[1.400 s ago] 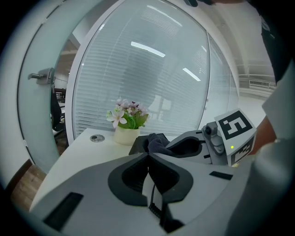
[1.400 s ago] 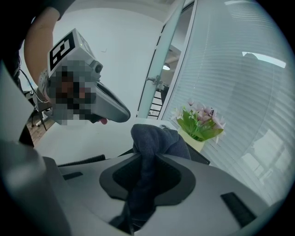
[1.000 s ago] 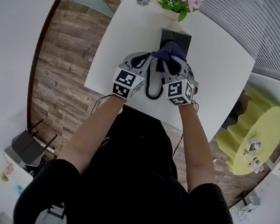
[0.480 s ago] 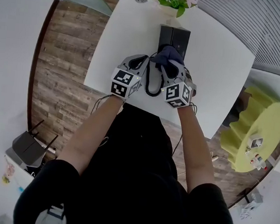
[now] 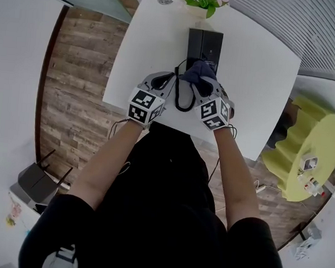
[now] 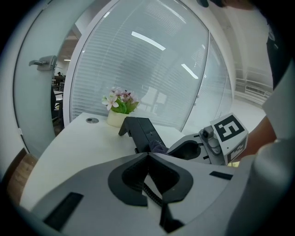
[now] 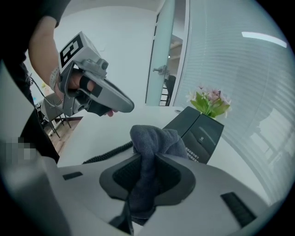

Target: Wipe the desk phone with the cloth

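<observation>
Sliding back, your right claw (image 7: 146,157) pinches the cloth (image 7: 153,137) at the phone (image 7: 199,130)'s near end; left claw (image 6: 148,155) is pressed together. Careful: cloth may snag the cord (image 7: 107,154).

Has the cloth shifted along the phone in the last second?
Yes: the cloth has slid toward the person, down the desk phone toward its near end.

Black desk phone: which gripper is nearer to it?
Right. The right gripper, clamping the dark blue cloth, is at the black desk phone's near end; the left gripper sits leftward.
</observation>
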Tool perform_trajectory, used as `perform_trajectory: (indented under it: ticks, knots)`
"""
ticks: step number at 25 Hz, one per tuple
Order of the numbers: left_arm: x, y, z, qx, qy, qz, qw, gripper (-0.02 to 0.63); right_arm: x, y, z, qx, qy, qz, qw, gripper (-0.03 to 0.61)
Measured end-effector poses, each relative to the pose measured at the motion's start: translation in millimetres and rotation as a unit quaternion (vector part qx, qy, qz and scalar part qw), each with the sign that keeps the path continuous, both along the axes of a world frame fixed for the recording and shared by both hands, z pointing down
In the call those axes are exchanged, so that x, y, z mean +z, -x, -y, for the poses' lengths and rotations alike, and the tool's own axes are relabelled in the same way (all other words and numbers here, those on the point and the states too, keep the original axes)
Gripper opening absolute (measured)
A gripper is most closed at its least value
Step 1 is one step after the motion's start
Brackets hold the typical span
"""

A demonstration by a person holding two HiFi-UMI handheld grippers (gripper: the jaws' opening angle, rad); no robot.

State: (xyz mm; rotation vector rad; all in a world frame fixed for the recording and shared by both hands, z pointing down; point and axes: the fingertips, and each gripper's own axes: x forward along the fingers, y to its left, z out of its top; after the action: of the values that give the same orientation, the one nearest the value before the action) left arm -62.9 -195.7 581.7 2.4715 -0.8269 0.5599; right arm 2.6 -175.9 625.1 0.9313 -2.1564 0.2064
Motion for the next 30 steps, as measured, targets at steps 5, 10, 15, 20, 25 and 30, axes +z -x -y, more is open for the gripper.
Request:
perform_trajectory:
  ticks: [5, 10, 15, 20, 25, 30]
  knots:
    - [-41, 5, -5, 0.014, -0.030, -0.019, 0.9993, 0.011, -65, 2, -1, 0.033, -0.037, 0.072, 0.996, 0.097]
    - [-119, 8, -1, 0.027, -0.085, -0.064, 0.9940, 0.011, -158, -3, -4, 0.076, -0.083, 0.177, 0.978, 0.097]
    - [-198, 6, -11, 0.055, -0.146, -0.093, 0.9835, 0.011, -244, -10, -20, 0.085, -0.140, 0.236, 0.958, 0.097]
    - [-255, 4, -31, 0.079, -0.194, -0.108, 0.9717, 0.011, -313, -12, -34, 0.096, -0.191, 0.289, 0.933, 0.097]
    - [-288, 1, -49, 0.094, -0.228, -0.120, 0.9616, 0.011, -352, -8, -46, 0.086, -0.238, 0.289, 0.923, 0.097]
    - [-302, -1, -53, 0.097, -0.239, -0.127, 0.9579, 0.011, -366, -3, -56, 0.082, -0.263, 0.275, 0.921, 0.097]
